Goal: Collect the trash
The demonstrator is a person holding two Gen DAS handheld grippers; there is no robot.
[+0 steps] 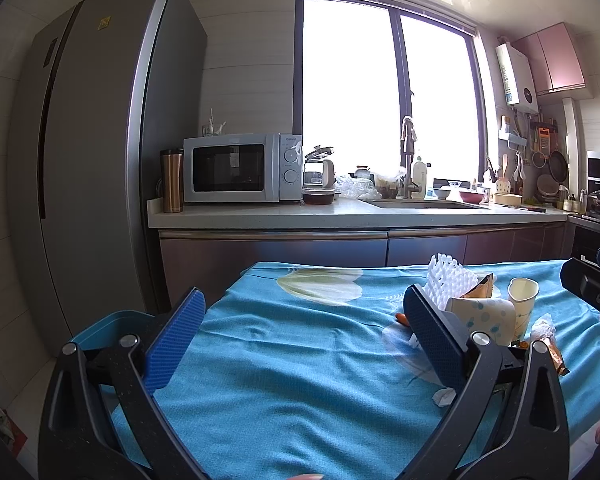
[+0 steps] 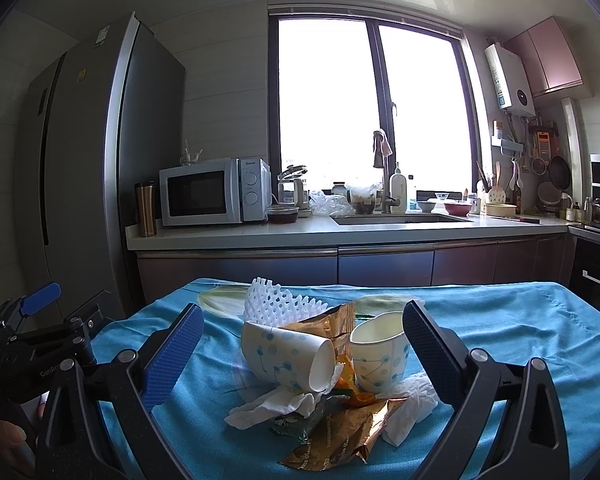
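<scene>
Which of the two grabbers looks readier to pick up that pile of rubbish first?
The right hand-held gripper, probably. It is open with the tipped paper cup and wrappers straight between its fingers. The left hand-held gripper, also open, faces bare tablecloth.

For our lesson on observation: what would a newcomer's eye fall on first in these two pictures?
First, the trash pile on the blue cloth: two paper cups, one tipped and one upright, a white foam net, gold wrappers and tissues. The open right tongs frame it. Behind glares the bright window, with the tall fridge at the left.
</scene>
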